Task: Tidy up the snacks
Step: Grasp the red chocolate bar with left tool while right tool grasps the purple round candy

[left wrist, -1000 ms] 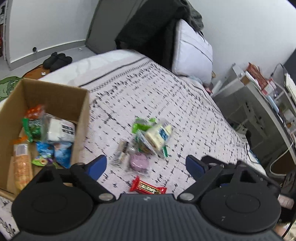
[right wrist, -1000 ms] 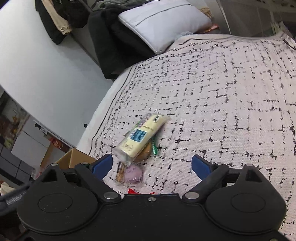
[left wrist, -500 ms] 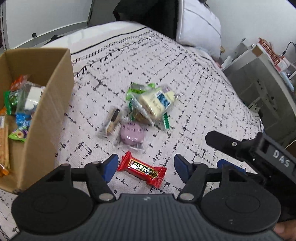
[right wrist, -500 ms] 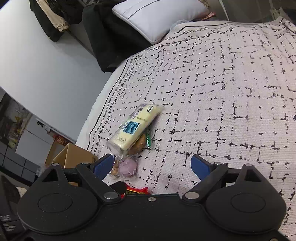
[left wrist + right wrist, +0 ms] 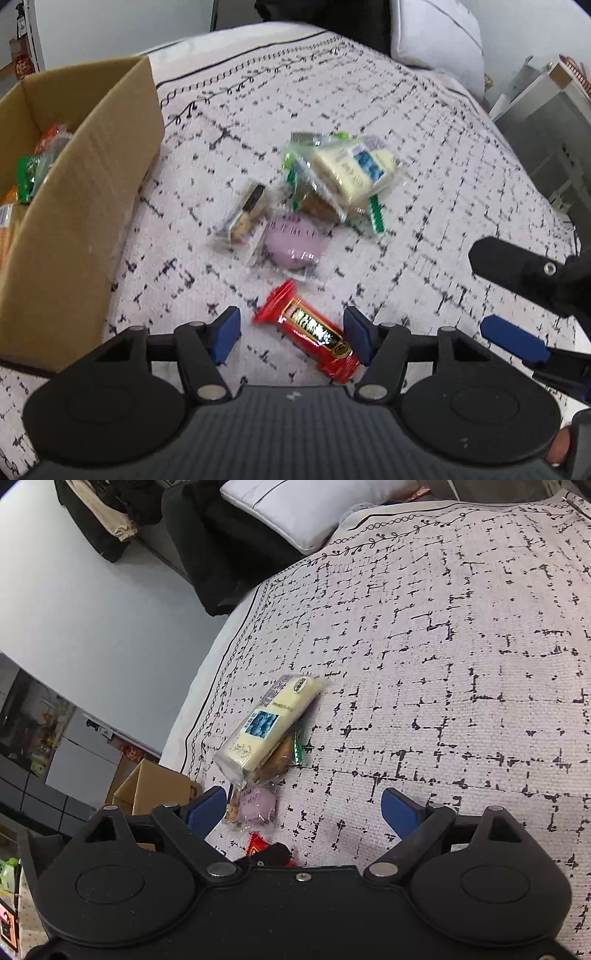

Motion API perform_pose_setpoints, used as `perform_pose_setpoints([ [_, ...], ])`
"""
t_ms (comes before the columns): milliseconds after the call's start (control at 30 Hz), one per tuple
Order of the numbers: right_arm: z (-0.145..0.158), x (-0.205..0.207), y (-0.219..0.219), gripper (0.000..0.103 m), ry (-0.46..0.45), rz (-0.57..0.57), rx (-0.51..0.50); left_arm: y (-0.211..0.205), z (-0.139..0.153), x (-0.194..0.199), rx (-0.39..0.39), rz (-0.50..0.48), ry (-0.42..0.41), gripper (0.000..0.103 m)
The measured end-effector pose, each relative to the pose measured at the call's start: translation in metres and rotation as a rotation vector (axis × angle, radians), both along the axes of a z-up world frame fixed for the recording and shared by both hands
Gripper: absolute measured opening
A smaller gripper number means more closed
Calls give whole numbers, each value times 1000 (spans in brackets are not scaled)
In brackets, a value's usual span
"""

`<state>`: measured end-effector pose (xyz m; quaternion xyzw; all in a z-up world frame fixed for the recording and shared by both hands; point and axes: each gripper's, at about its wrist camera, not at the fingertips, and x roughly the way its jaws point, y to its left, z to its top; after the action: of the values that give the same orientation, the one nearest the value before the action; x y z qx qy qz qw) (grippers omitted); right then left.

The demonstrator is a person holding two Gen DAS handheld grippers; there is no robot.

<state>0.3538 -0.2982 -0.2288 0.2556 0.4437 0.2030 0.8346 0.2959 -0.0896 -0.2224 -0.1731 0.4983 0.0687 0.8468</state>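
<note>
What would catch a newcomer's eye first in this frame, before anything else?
Probably the red snack bar lying on the patterned bedspread between the blue pads of the left gripper, whose jaws are closing around it without yet pressing on it. Just beyond lies a small heap of wrapped snacks, and at the left stands an open cardboard box already holding packets.

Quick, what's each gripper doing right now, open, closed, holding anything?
Left gripper: jaws closing around the red foil-wrapped snack bar, not yet gripping it.
Right gripper: open wide, holding nothing.
</note>
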Motion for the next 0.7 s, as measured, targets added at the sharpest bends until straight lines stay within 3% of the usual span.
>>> perform_pose_setpoints([
  [133,-1,1,0,90,3,6,0,-1,-2,-4,-1,1,26,61],
  [200,-1,1,1,90,3,10,-2,-2,-2,-5,7,1,35,56],
  [367,-2,1,8,90,-6,24,-29,-1,-3,-7,21,1,46,20],
  [533,-3,2,22,90,-27,68,-48,4,5,-8,33,14,28,19],
  [700,-10,7,34,73,-20,103,-53,8,17,-8,22,15,-9,19],
])
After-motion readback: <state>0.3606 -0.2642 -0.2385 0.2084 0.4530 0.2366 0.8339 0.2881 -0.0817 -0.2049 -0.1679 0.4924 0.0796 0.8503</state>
